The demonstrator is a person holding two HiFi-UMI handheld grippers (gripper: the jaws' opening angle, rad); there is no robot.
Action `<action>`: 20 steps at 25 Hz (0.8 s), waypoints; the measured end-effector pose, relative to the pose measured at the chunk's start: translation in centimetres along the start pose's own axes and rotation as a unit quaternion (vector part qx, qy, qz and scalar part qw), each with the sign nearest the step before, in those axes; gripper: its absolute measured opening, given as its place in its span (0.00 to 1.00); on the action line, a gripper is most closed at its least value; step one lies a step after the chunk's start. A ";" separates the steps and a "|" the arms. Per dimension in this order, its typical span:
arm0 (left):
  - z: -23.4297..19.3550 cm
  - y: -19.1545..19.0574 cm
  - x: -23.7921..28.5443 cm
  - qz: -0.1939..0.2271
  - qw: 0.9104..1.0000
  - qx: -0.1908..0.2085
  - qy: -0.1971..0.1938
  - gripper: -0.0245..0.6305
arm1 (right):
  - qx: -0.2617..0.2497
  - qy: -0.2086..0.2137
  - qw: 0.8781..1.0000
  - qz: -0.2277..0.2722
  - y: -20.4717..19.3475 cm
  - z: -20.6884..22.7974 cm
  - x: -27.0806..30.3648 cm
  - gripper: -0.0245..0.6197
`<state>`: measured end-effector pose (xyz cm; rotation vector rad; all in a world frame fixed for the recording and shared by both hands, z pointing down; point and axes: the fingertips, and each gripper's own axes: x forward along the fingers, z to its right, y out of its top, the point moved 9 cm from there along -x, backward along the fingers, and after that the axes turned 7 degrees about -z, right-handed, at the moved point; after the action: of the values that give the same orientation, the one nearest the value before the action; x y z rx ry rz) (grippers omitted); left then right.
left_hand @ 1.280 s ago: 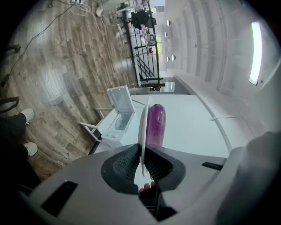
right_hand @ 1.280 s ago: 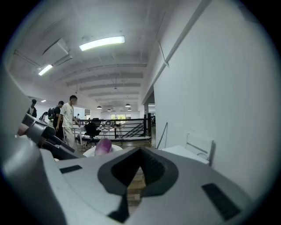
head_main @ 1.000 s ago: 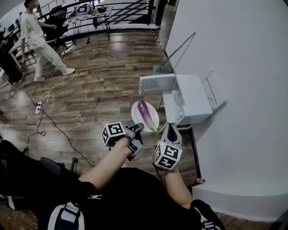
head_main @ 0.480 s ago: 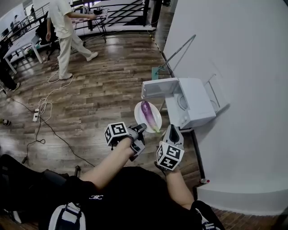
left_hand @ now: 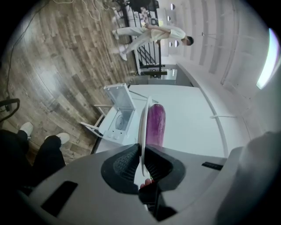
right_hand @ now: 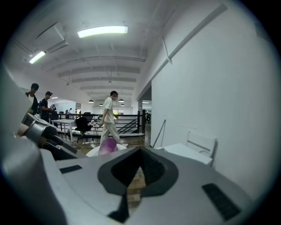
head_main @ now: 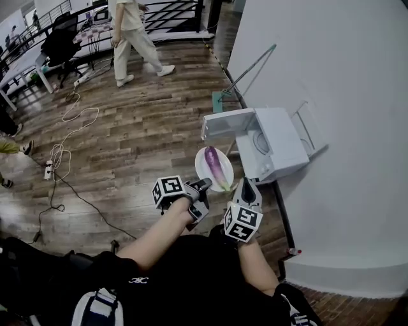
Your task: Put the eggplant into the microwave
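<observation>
Eggplant [head_main: 213, 164], long and purple, lies on a white plate [head_main: 202, 167] that we carry in the air in front of us, so it is outside the microwave [head_main: 280, 143]. It runs along the middle of the plate from the far rim toward the near rim, with its greenish end nearest us.

Our left gripper [head_main: 205, 185] pinches the plate at its near rim. In the left gripper view the thin white edge stands upright between the two dark pads [left_hand: 123, 166], which press on it from both sides. The eggplant shows just beyond them on the plate's right face.

Our right gripper [head_main: 247, 184] hangs just to the right of the plate, near its near-right rim but apart from it. In the right gripper view its jaws meet at the tips with nothing between them, and only wooden boards show through the gap lower down.

We see the microwave standing white against the white wall [head_main: 344, 95], with its door [head_main: 226, 123] swung open to the left. The plate hovers just beside the open front, its far rim close to the door in the head view.

Farther off on the wooden floor [head_main: 127, 146], a person [head_main: 134, 32] walks past a dark railing [head_main: 172, 13]. A black chair [head_main: 60, 44] stands by a table [head_main: 19, 67] at the far left, and a cable [head_main: 64, 149] trails across the boards.
</observation>
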<state>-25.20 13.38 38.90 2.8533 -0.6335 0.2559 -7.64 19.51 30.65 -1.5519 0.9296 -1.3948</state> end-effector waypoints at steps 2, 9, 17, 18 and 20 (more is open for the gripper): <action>-0.1 0.7 0.3 -0.003 1.000 -0.002 0.003 0.07 | 0.000 0.001 1.000 -0.004 0.2 -0.1 0.9 0.05; -0.6 2.2 1.1 0.001 1.000 0.003 0.004 0.07 | -0.010 0.012 1.000 0.005 0.7 -0.5 3.6 0.05; 2.1 6.8 7.0 0.016 1.000 0.009 0.003 0.07 | -0.014 0.035 0.999 0.011 4.2 2.6 11.3 0.05; 2.6 7.4 7.9 0.018 1.000 0.009 0.003 0.07 | -0.014 0.038 0.999 0.011 4.9 3.2 12.3 0.05; 3.5 8.1 9.3 0.018 1.000 0.015 0.002 0.07 | -0.013 0.039 0.999 0.013 5.7 4.4 13.6 0.05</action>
<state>-20.01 1.67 38.86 2.8708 -0.6879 0.2783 -1.80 5.34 30.39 -1.5085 1.0138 -1.4381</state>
